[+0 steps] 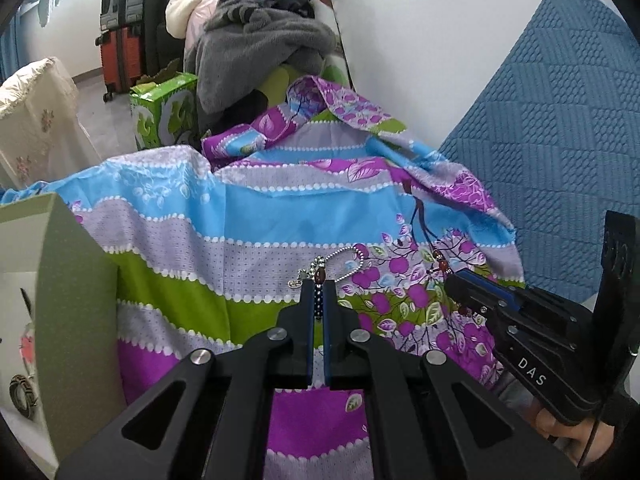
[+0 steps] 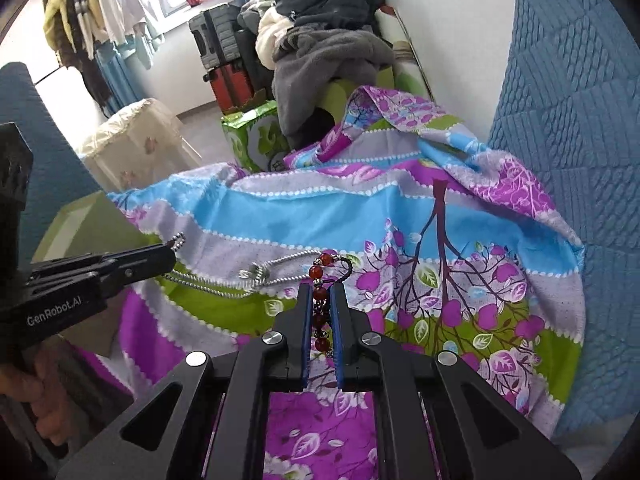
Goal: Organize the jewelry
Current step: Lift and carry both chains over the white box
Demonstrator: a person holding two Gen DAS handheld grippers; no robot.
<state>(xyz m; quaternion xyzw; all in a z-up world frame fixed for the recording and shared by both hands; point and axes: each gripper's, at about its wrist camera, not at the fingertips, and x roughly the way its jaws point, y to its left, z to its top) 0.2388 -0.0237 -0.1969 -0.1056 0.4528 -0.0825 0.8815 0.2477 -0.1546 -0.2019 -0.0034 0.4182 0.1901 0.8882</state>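
My left gripper (image 1: 319, 285) is shut on a silver bead chain (image 1: 347, 257). A loop of the chain and a small clasp stick out past the fingertips, above the patterned cloth (image 1: 248, 216). In the right wrist view the left gripper (image 2: 170, 251) comes in from the left, and more of the silver chain (image 2: 256, 274) trails to the right below it. My right gripper (image 2: 321, 289) is shut on a red bead bracelet (image 2: 320, 322); its beads run between the pads and curl out past the tips. The left wrist view shows the right gripper (image 1: 456, 280) at the right with the red beads (image 1: 442, 265) at its tip. I cannot tell whether the two pieces are tangled.
A green box (image 1: 68, 288) stands at the left edge of the cloth, also seen as the green box (image 2: 80, 220) behind the left gripper. A blue quilted cushion (image 1: 560, 120) rises on the right. Piled clothes (image 1: 260, 40) and suitcases (image 1: 120, 56) fill the back.
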